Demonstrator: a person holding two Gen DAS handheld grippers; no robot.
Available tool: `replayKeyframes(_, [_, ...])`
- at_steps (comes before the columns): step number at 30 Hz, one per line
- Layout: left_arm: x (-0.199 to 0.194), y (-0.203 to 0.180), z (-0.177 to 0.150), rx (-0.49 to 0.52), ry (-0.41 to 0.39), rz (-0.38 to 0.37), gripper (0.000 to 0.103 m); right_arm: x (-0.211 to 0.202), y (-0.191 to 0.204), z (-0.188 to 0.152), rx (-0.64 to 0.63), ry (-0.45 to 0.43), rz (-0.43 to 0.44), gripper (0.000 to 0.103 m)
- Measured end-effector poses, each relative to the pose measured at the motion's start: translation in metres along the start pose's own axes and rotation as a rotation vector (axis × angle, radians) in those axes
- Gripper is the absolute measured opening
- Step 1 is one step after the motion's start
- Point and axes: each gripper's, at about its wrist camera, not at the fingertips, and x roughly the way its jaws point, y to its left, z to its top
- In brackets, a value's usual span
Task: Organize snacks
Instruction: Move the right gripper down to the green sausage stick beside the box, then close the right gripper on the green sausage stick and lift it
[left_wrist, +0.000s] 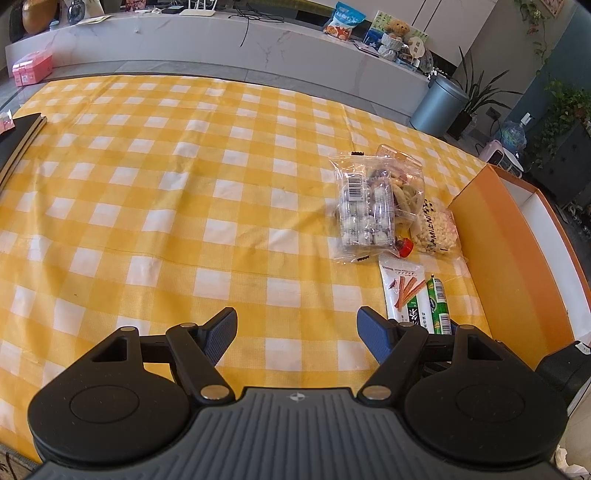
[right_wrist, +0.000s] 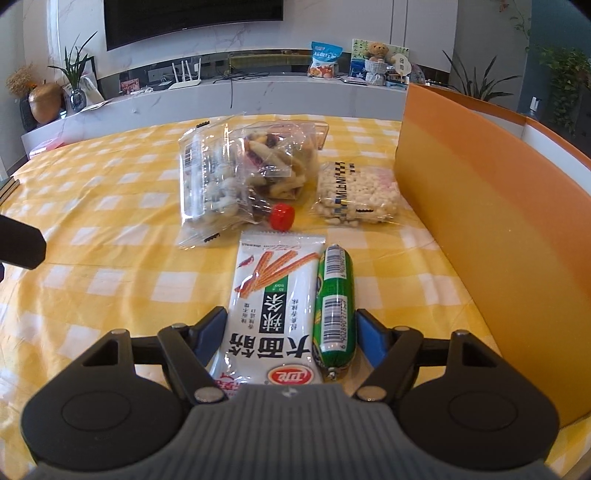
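Tablecloth (left_wrist: 147, 206): yellow-and-white check. Box (right_wrist: 480, 229): orange outside, white inside. Near packet (right_wrist: 273, 302): white, orange sticks, green panel. Sausage (right_wrist: 334, 306): green, white barcodes. Cap (right_wrist: 281, 216): red. Far bin (left_wrist: 437, 107): grey-blue.

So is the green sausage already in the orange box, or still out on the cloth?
Out. The green sausage lies flat on the checked cloth beside the white snack packet, left of the orange box.

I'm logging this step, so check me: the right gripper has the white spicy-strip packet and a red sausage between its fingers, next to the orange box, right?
Not quite: the sausage is green, not red. The right wrist view shows it lying beside the white spicy-strip packet between the fingers of the right gripper, with the orange box alongside. The only red thing there is a small cap farther off.
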Motion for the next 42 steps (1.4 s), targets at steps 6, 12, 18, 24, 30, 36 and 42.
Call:
replayKeyframes(6, [0.003,0.000,0.000,0.005,0.007,0.005,0.087,-0.002,-0.002,-0.002,-0.005,-0.004,0.022,0.076])
replayKeyframes(12, [0.001,0.000,0.000,0.010,0.001,0.004,0.087,-0.007,-0.020,-0.001,0.080,-0.024,0.110,0.078])
replayKeyframes(18, [0.002,-0.002,-0.001,0.017,0.009,0.011,0.087,-0.008,-0.044,0.000,0.183,-0.019,0.151,0.045])
replayKeyframes(24, [0.003,-0.003,-0.002,0.030,0.010,0.017,0.087,-0.005,-0.057,0.002,0.214,-0.006,0.136,0.022])
replayKeyframes(30, [0.005,-0.005,-0.003,0.040,0.019,0.028,0.087,-0.004,-0.047,0.003,0.109,-0.018,0.043,0.022])
replayKeyframes(36, [0.007,-0.006,-0.003,0.043,0.023,0.026,0.087,0.000,-0.037,0.000,-0.007,-0.040,-0.046,0.024])
replayKeyframes(42, [0.006,-0.007,-0.004,0.051,0.022,0.029,0.087,-0.001,-0.037,-0.002,-0.040,-0.069,-0.045,0.021])
